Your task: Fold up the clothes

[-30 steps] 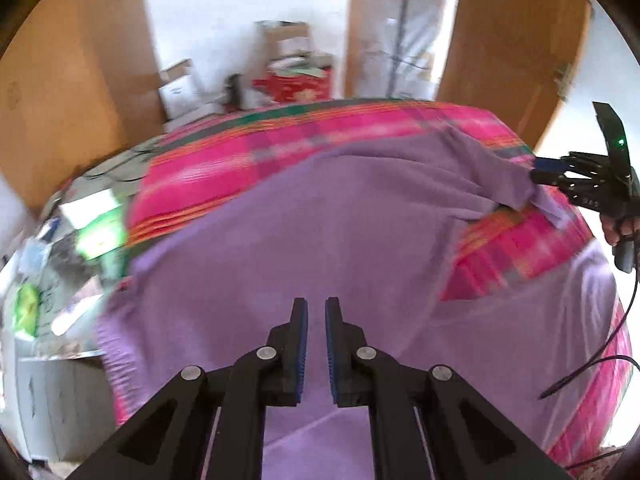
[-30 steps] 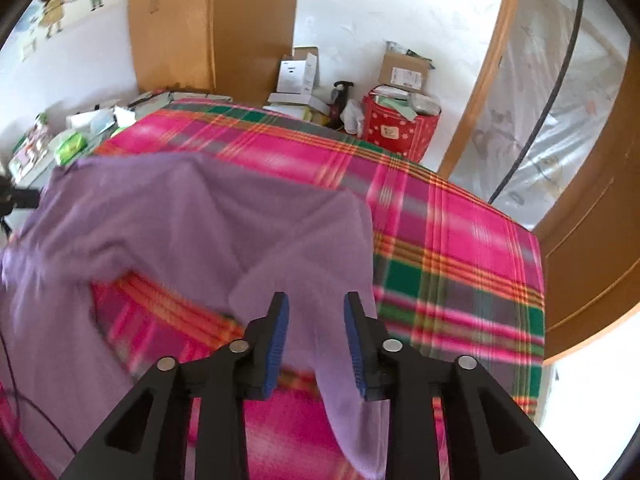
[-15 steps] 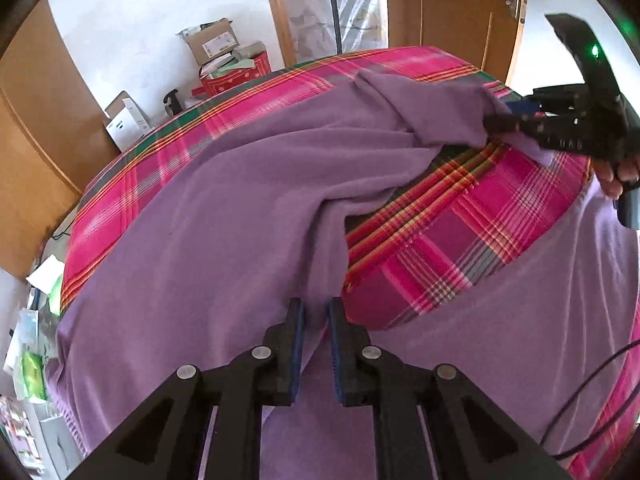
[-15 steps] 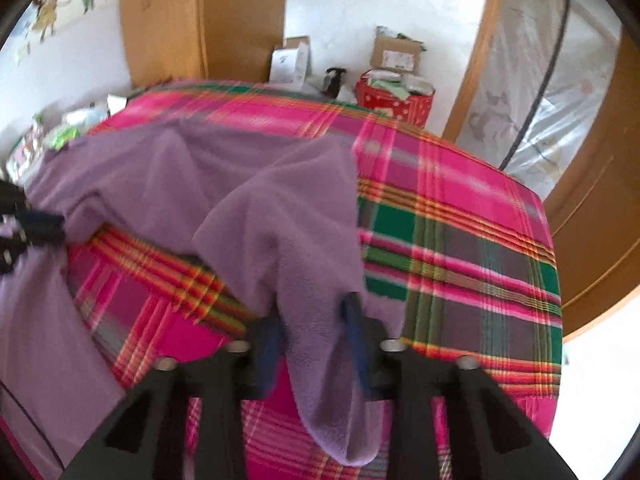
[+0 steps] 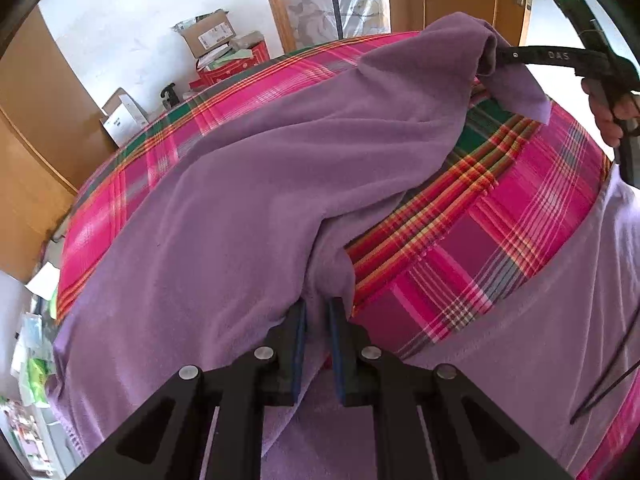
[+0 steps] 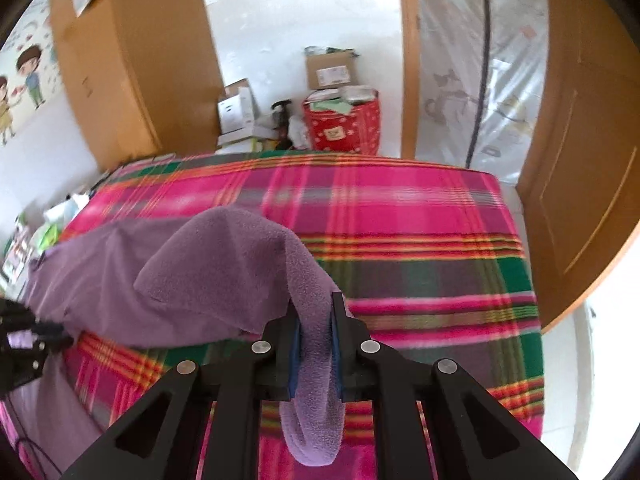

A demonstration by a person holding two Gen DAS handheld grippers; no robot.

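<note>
A purple fleece garment [image 5: 248, 200] lies spread over a bed with a pink plaid blanket [image 5: 500, 240]. My left gripper [image 5: 318, 316] pinches a bunched fold at the garment's near edge, its jaws still closing slightly on the cloth. In the right wrist view my right gripper [image 6: 314, 320] is closing on a thick end of the garment [image 6: 224, 272], and the cloth fills the gap between its pads and hangs below them. That end is lifted off the blanket [image 6: 400, 208]. The right gripper [image 5: 500, 56] also shows at the upper right of the left wrist view, held by a hand [image 5: 612, 112].
Beyond the bed's far end stand cardboard boxes [image 6: 332, 68] and a red bag [image 6: 344, 128]. A wooden door [image 6: 580, 160] is at the right and a wardrobe [image 6: 132, 60] at the left. Clutter [image 5: 32, 360] lines the bed's left side. A black cable [image 5: 608, 380] hangs nearby.
The right jaws, open over the garment's end before, have closed on it and raised it. The left gripper has shifted from above the garment's middle to a fold at its near edge.
</note>
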